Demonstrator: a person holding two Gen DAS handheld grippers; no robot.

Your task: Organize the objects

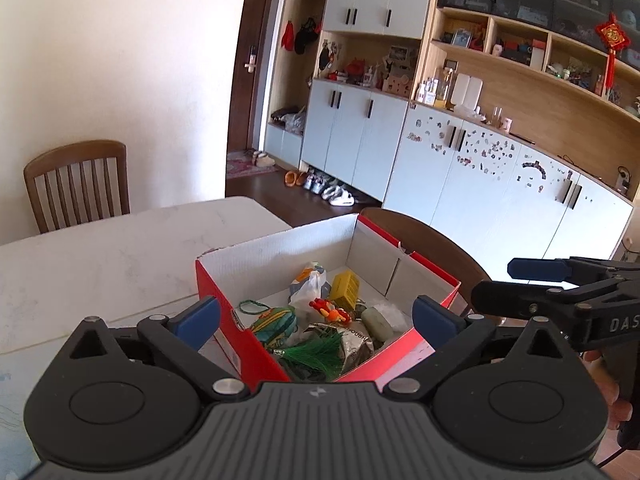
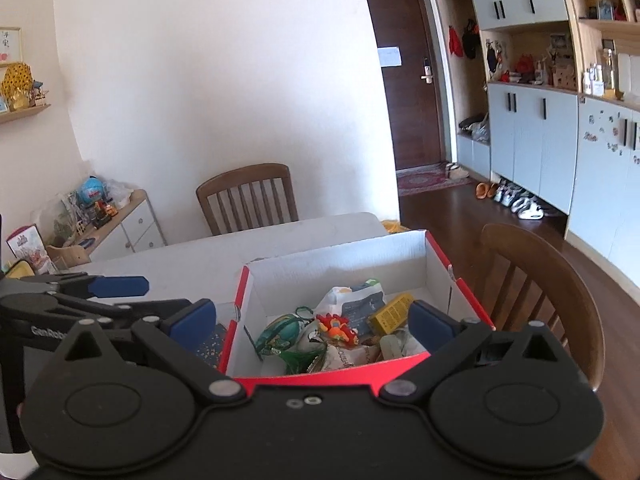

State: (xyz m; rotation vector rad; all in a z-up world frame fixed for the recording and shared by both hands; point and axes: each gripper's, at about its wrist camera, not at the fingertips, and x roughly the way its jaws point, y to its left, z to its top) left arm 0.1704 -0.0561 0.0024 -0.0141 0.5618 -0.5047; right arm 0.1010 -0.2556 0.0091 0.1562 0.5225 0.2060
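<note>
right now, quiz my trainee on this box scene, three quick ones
1. True or false: the left hand-held gripper is open.
2. Which lies in the box? A) yellow carton B) blue mug C) scissors
3. Fill in: the box stands on the white ____.

Key: 1 true; 2 A; 3 table

Red cardboard box [image 1: 240,344], white inside, lid off, upright between and beyond the fingertips. Heaped within: yellow carton [image 1: 346,289], green tassel [image 1: 320,350], orange plush toy [image 2: 337,329], green pouch [image 1: 275,322], plastic bags.
</note>
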